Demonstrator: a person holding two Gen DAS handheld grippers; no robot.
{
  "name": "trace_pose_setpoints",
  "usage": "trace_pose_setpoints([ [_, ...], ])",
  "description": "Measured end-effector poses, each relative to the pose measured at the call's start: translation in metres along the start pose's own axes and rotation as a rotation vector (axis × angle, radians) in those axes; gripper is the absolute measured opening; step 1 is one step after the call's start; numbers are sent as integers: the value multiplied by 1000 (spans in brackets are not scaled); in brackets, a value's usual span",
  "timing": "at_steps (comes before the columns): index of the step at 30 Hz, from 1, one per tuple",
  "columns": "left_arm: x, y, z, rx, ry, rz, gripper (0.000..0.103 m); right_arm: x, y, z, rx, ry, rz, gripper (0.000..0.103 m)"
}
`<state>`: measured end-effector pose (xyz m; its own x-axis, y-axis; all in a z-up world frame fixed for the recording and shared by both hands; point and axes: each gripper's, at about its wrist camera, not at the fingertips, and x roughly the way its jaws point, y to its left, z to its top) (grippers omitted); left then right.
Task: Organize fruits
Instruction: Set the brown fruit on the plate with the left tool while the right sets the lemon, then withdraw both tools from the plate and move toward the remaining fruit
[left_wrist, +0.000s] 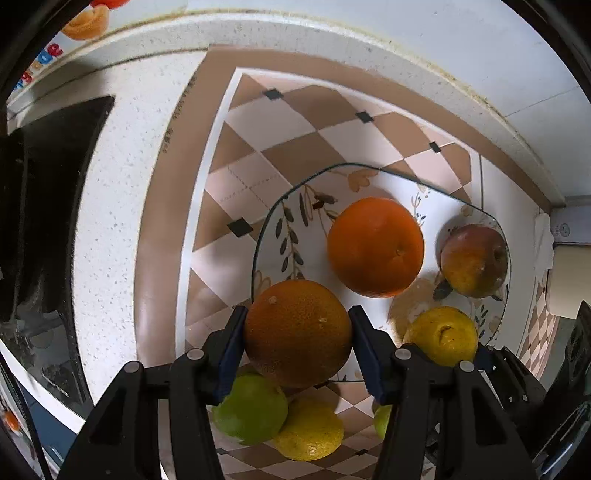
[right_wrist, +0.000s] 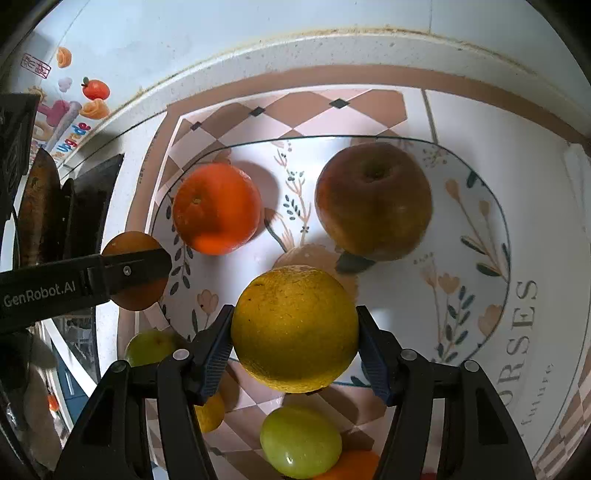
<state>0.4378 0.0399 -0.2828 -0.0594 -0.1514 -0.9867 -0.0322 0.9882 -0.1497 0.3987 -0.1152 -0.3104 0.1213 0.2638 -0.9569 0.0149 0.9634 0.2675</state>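
in the left wrist view, the left tongs (left_wrist: 297, 332) are clamped on a dull orange round fruit (left_wrist: 297, 332), which hangs over the near rim of the white floral glass plate (left_wrist: 273, 221). ahead of the tongs a bright orange (left_wrist: 375, 246) and a red-yellow apple (left_wrist: 474, 260) lie on the plate. below them a green lime (left_wrist: 251, 410) and a yellow lemon (left_wrist: 310, 430) wait on the checkered mat (left_wrist: 258, 162).

in the right wrist view, the right tongs (right_wrist: 295, 328) are clamped on a yellow-green round citrus (right_wrist: 295, 328), over the plate's near edge. i judge it best to lower each fruit into a free place, away from the others, and release gently so nothing rolls.
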Motion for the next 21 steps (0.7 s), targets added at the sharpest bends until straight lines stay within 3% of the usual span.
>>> trace_pose_setpoints([
  [3,5,2,1,-18,10,-13,57,2,-1,5,14,11,22,69],
  [5,2,2,0,-12,-14,-13,85,-2,-3,5,25,24,37,81],
  [6,1,1,3,-7,-32,-2,90,-4,-3,6,25,24,31,86],
  [9,-6,4,0,-10,-53,3,91,-13,-4,5,24,23,20,87],
  [12,-10,8,-6,-25,-83,2,91,-23,-8,0,28,20,-2,94],
  [21,-40,9,-47,12,-156,61,91,-58,-21,-27,29,-56,-129,94],
])
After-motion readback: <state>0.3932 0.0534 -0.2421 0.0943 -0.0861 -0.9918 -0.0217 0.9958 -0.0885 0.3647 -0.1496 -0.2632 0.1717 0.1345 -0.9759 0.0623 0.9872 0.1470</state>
